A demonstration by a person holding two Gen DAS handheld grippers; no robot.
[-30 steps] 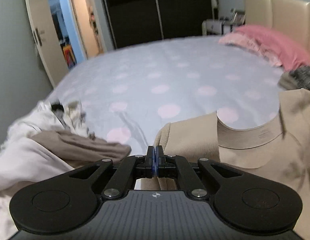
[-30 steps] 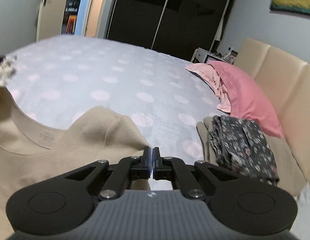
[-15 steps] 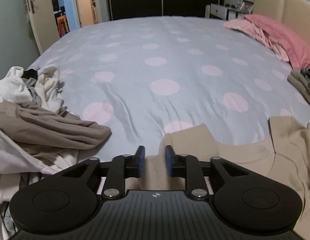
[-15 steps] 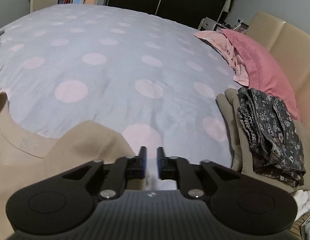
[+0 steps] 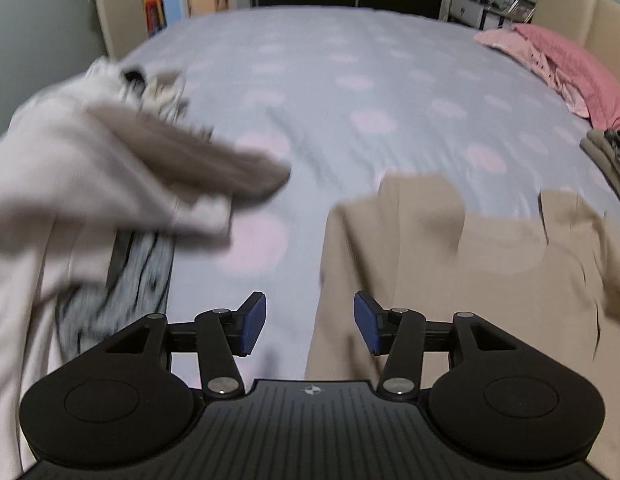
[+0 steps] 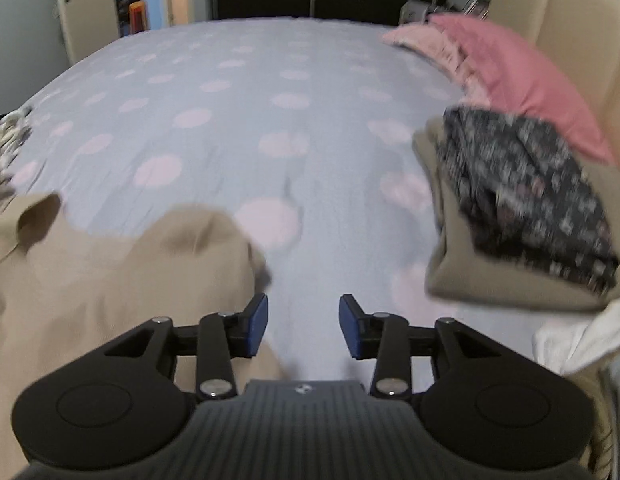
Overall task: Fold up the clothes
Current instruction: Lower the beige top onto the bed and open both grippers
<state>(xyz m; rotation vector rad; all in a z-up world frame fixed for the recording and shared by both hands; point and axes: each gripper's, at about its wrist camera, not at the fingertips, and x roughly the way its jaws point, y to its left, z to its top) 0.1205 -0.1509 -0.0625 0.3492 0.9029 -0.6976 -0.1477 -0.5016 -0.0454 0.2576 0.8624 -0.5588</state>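
matt beige cloth top [image 5: 490, 280], soft dotted bedsheet [image 5: 350, 80]

The polka-dot bed [image 6: 238, 92] bears a beige top [image 5: 450, 264], unfolded laundry [image 5: 70, 184] and folded clothes [image 6: 510, 216].

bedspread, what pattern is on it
The bedspread is pale grey-blue with large soft pink dots, clearest in the right wrist view.
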